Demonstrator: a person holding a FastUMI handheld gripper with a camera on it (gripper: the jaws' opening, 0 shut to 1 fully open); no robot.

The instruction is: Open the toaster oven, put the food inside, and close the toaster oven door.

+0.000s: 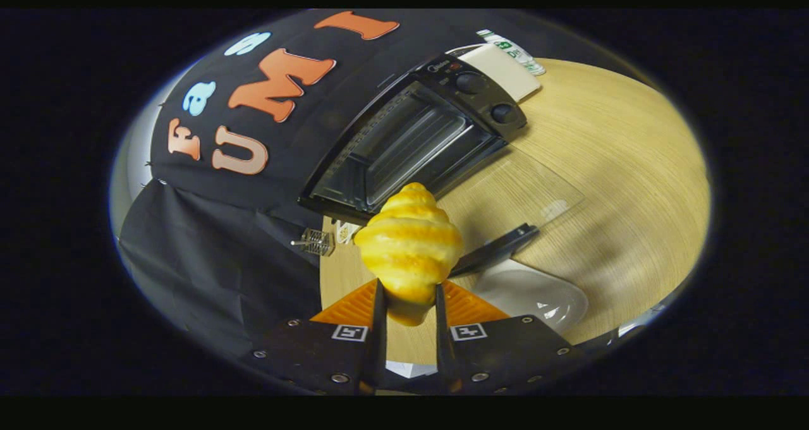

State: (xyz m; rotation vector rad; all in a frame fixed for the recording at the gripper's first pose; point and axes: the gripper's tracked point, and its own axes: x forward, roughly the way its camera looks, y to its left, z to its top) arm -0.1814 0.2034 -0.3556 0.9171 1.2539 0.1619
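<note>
Your gripper (407, 303) is clamped on the croissant (409, 246), held just in front of the toaster oven (411, 139) with its glass door (518, 193) already down, so you're mid-loading: next, carry it straight into the cavity.

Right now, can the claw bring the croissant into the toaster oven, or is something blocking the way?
Probably yes. The claw is shut on the croissant, and the toaster oven beyond it has its glass door folded down flat on the table, leaving the cavity open. Nothing appears to stand between them.
</note>
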